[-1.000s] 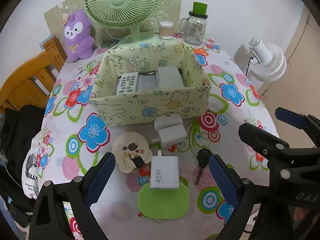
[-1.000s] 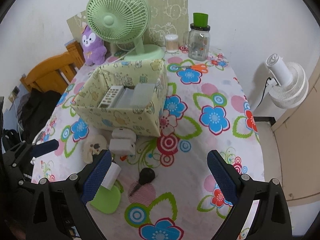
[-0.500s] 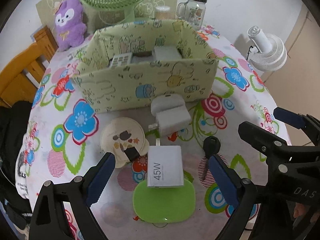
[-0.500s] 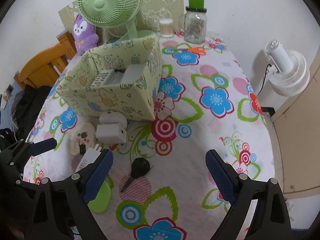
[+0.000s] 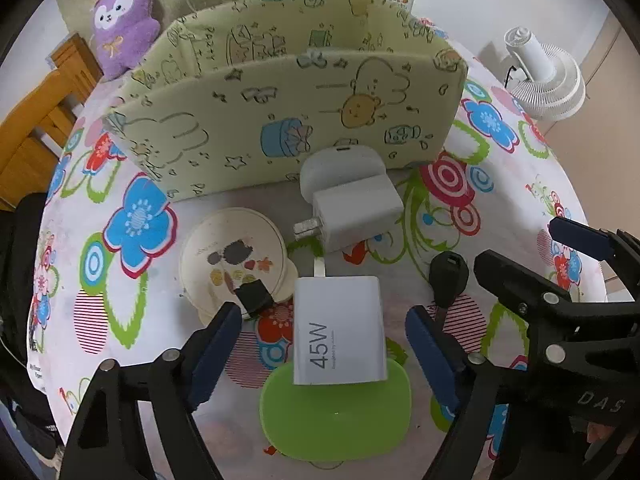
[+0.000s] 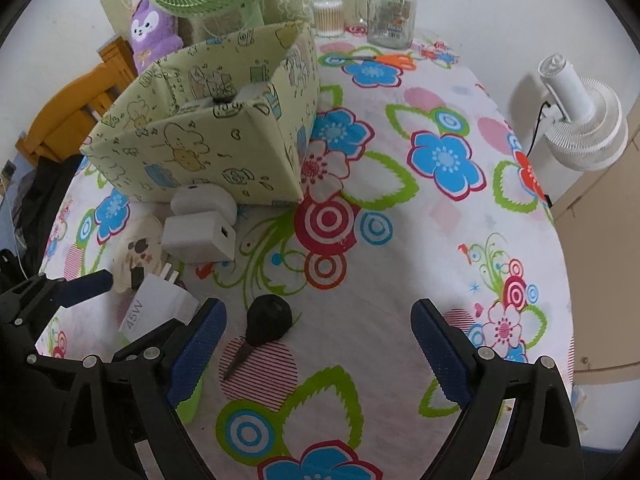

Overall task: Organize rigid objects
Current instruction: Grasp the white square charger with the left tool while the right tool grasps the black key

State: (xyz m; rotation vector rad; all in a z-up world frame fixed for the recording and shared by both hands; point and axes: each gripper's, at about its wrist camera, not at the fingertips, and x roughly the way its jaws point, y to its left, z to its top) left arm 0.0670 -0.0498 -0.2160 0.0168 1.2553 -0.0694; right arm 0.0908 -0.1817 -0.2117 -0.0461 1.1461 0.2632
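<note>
Above table edge | left tool (image 5: 322,354) apart, straddling 45W charger (image 5: 338,338) | right tool (image 6: 318,350) apart over key (image 6: 264,326)

A white charger block (image 5: 339,330) lying flat on the table carries "45W" in large grey print, with smaller unreadable print beside it. The right gripper's (image 6: 318,350) black body shows the letters "DAS".
</note>
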